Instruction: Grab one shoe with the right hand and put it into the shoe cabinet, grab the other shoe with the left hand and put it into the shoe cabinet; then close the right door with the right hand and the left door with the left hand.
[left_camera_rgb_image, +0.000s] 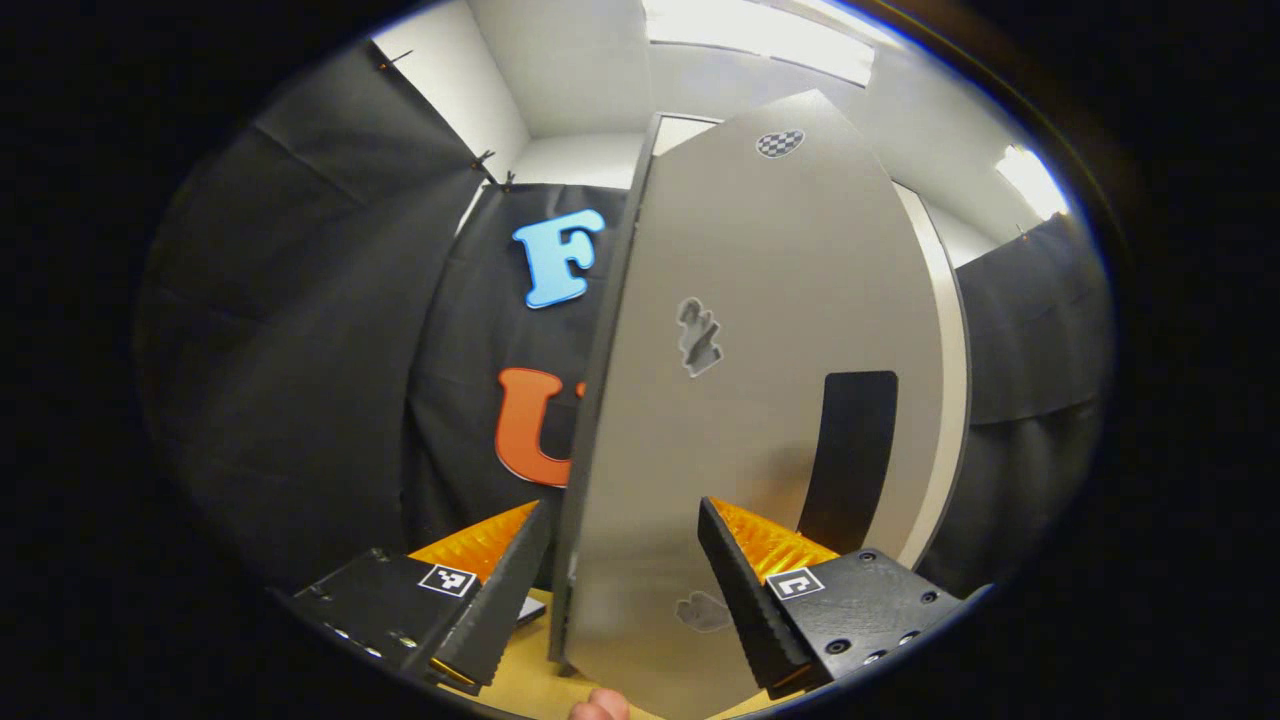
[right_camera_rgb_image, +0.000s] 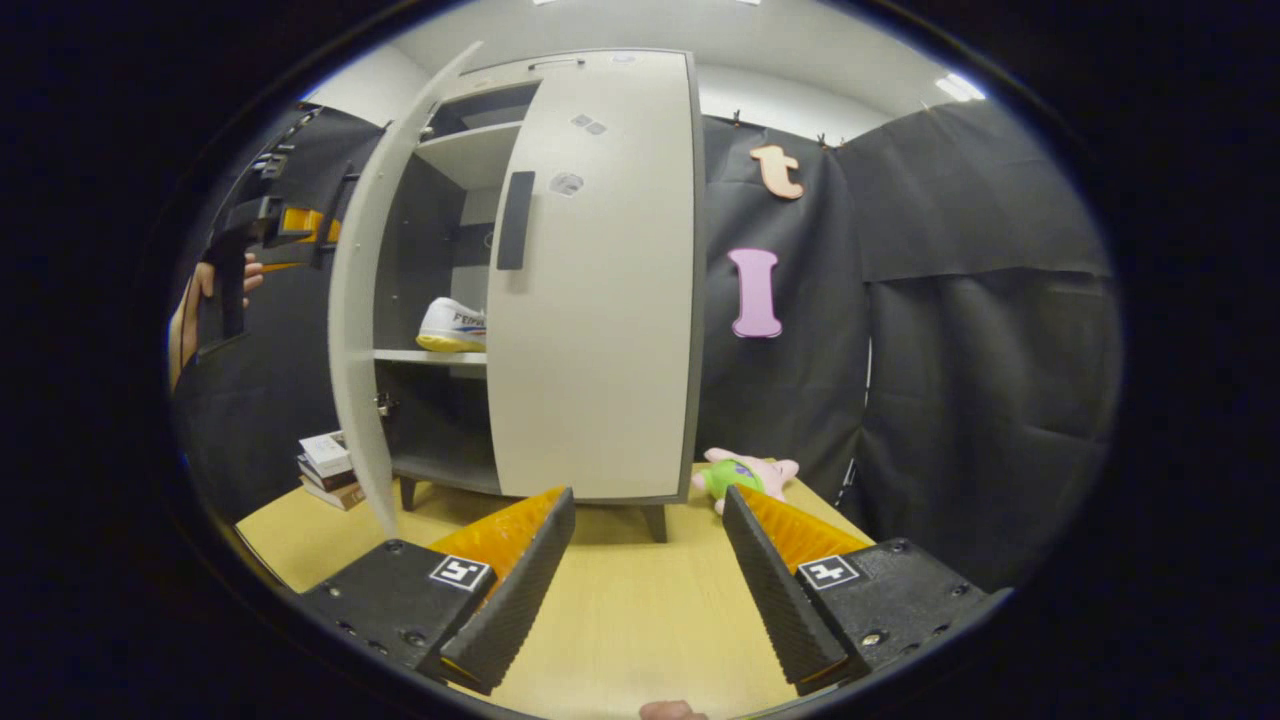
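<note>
Step in hand: closing doors, shoes already stowed by look of it. Shoe (right_camera_rgb_image: 452, 327) on middle shelf of cabinet (right_camera_rgb_image: 450, 260). Right door (right_camera_rgb_image: 595, 280) looks shut. Left door (left_camera_rgb_image: 740, 400) still ajar; left tool (left_camera_rgb_image: 622, 575) wide, straddling door edge, gripping nothing. Right tool (right_camera_rgb_image: 648, 565) wide, empty, above desk (right_camera_rgb_image: 620, 610). Next: left tool pushes door shut.

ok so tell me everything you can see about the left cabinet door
The left door is a tall, flat, pale grey panel with a dark edge, like laminated board. It stands upright and swung open, hinged on the cabinet's left side, bottom corner just above the wooden table. In the left gripper view its face carries a dark vertical handle and small stickers. The left gripper straddles its edge, open, not pressing on it.
</note>
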